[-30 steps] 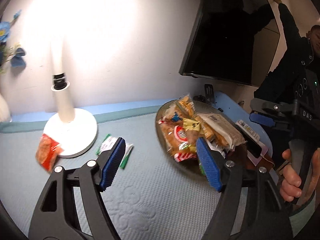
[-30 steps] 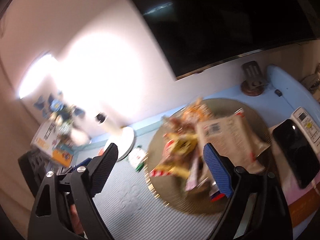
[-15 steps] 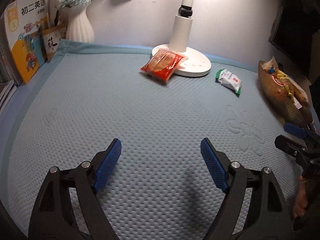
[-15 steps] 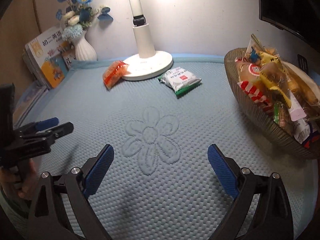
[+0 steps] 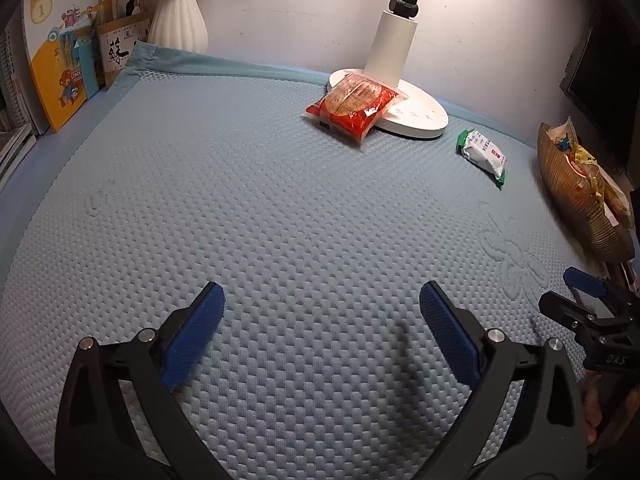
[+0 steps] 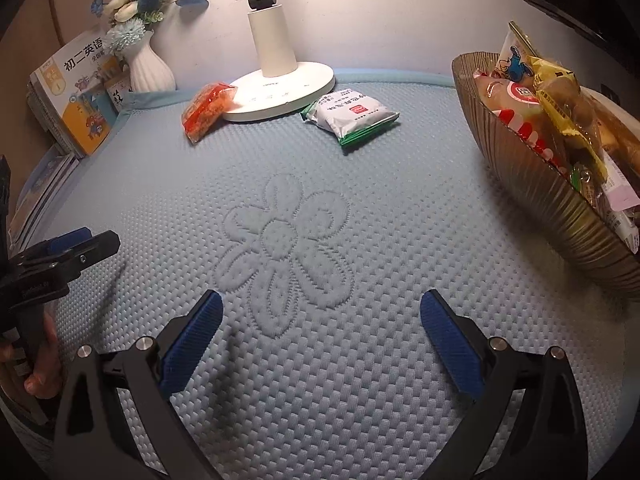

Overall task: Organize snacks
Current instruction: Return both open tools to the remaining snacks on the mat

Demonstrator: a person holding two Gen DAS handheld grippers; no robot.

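Observation:
A red snack packet (image 5: 354,106) (image 6: 207,109) leans on the white lamp base (image 5: 416,114) (image 6: 280,90) at the back of the blue mat. To its right a green-and-white packet (image 5: 483,155) (image 6: 352,114) lies flat on the mat. A ribbed brown bowl (image 5: 576,208) (image 6: 532,188) heaped with several snack packs stands at the right. My left gripper (image 5: 320,300) (image 6: 76,244) hovers open over the near mat, holding nothing. My right gripper (image 6: 320,304) (image 5: 576,294) is open too, near the embossed flower, well short of both packets.
A white vase with blue flowers (image 6: 146,60) (image 5: 180,20) and upright books (image 5: 60,52) (image 6: 76,100) stand at the back left. A dark screen (image 5: 604,72) hangs on the wall at right. A hand (image 6: 36,364) grips the left tool's handle.
Both grippers swung away from the bowl and dropped low over the near mat. Since half a second ago the views have moved only slightly closer to the packets.

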